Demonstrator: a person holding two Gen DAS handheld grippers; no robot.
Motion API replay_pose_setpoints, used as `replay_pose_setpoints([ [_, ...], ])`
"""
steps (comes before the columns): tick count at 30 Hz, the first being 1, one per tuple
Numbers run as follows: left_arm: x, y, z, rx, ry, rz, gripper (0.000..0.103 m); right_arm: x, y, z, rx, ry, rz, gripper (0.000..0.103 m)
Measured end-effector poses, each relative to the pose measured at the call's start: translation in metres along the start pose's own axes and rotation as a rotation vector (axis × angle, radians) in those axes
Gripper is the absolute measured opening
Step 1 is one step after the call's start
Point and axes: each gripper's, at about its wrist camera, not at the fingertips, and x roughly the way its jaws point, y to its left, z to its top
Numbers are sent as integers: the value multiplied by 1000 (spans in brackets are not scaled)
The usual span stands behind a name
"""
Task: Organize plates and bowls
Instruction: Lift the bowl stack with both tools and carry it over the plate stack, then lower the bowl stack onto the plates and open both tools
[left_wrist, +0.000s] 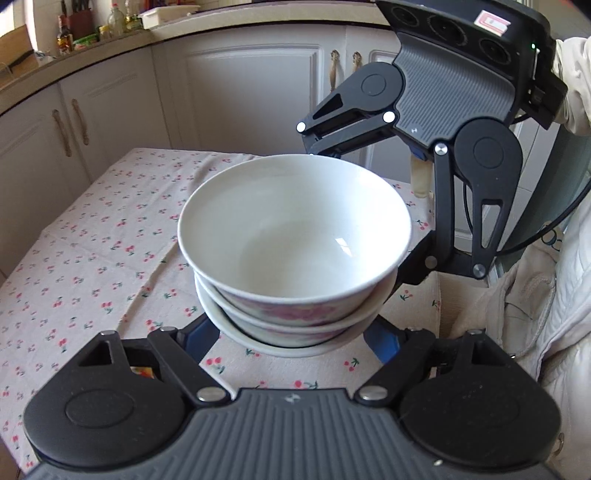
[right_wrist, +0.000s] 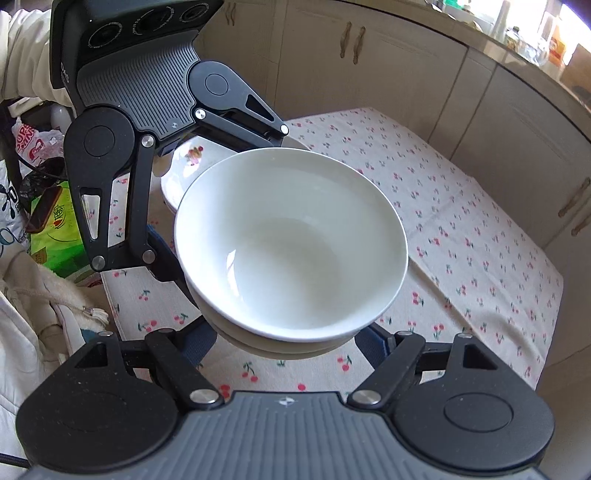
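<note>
You had the bowls nested already: the stack of bowls (left_wrist: 295, 258) stood on the table (left_wrist: 92, 258) with its cherry-print cloth, the white top bowl (left_wrist: 295, 221) seated in at least one, perhaps two, beneath it. From the left wrist view, your left gripper (left_wrist: 291, 339) was spread wide, its blue pads either side of the stack's base; whether they touched it I could not tell. Across the stack, your right gripper (left_wrist: 364, 206) was spread too, straddling the bowls from the far side. In the right wrist view a pile of plates (right_wrist: 184, 173) with a flower print sat just behind the bowls, partly hidden by the left gripper's frame, so the plates looked gathered as well. I judged the sorting mostly done, with perhaps only placing the stack left. To the left of the bowls the cloth lay open well out to the table edge; on your body side the edge ran close, and cupboards (left_wrist: 240, 92) stood beyond the far edge.
</note>
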Motion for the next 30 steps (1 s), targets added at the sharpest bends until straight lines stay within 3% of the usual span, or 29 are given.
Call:
replay_pose_setpoints([
  [15, -60, 28, -56, -111, -17, 166, 84, 47, 29, 82, -178, -26, 57, 85],
  [30, -47, 66, -91, -184, -2, 162, 84, 107, 20, 108, -174, 41, 101, 85],
])
